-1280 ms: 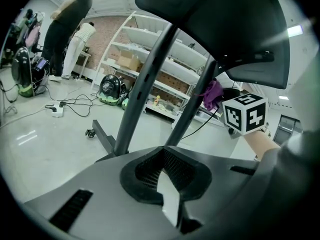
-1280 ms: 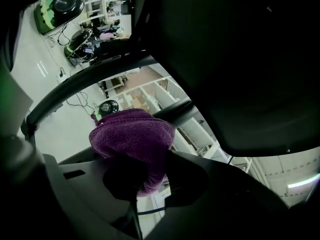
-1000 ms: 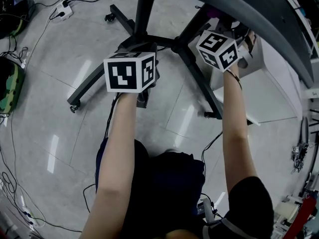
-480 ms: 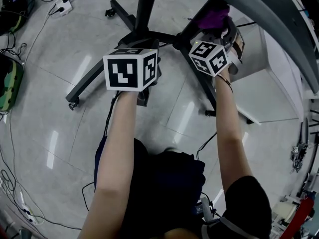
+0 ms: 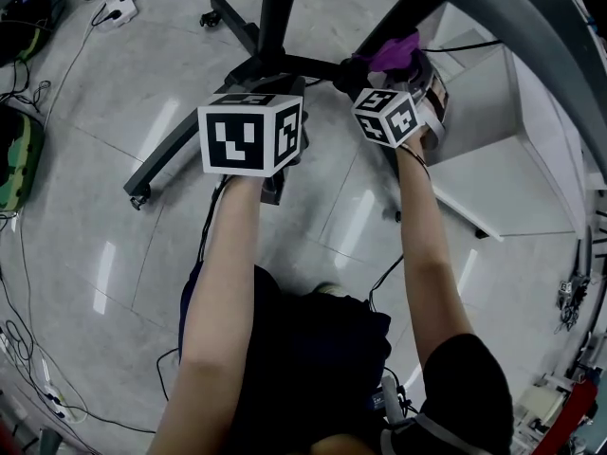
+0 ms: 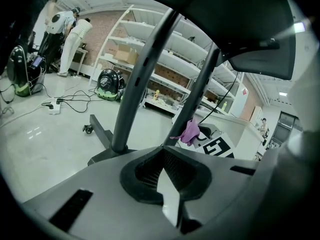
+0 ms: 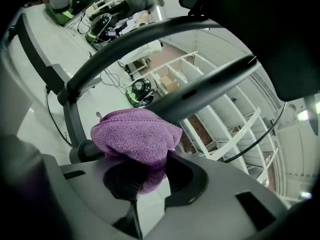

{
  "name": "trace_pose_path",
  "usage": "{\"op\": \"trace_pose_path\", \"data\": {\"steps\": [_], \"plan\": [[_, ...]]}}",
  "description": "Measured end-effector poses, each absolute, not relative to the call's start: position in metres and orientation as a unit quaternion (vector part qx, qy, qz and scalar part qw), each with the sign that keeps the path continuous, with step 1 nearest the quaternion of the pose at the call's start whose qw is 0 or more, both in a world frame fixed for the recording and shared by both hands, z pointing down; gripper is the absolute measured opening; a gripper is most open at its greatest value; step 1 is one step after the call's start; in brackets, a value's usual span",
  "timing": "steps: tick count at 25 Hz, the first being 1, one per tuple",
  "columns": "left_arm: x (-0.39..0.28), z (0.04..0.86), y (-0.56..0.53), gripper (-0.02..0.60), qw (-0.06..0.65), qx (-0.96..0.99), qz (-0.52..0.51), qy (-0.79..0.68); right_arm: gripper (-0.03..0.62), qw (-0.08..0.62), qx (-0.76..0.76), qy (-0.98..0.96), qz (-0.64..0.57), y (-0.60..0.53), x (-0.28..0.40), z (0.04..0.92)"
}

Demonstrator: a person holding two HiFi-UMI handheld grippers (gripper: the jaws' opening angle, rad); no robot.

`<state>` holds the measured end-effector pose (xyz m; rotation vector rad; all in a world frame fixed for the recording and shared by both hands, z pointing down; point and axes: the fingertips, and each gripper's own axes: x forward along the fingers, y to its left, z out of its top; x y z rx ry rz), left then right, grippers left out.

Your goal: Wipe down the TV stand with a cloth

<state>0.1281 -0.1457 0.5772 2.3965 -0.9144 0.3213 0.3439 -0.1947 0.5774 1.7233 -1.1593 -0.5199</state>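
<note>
Fingers (image 7: 186, 181) pinching one purple cloth (image 7: 137, 136) on right gripper (image 7: 150, 176), left gripper (image 6: 162, 159) closed, empty

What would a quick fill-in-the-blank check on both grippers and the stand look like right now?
1. The right gripper is shut on a ___ cloth.
2. The left gripper holds ___ between its jaws.
3. The dark legs of the TV stand spread across a pale, glossy ___.

Missing words: purple; nothing; floor
</note>
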Motion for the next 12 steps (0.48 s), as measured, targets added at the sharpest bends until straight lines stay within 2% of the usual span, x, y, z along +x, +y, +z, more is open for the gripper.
{"op": "trace_pose_path", "data": {"steps": [12], "plan": [[0.133,0.591,-0.150,0.006,0.278,0.889,0.134,-0.339,0.098,0.488,0.708,-0.495,-0.129,-0.200,0.346,0.655]]}}
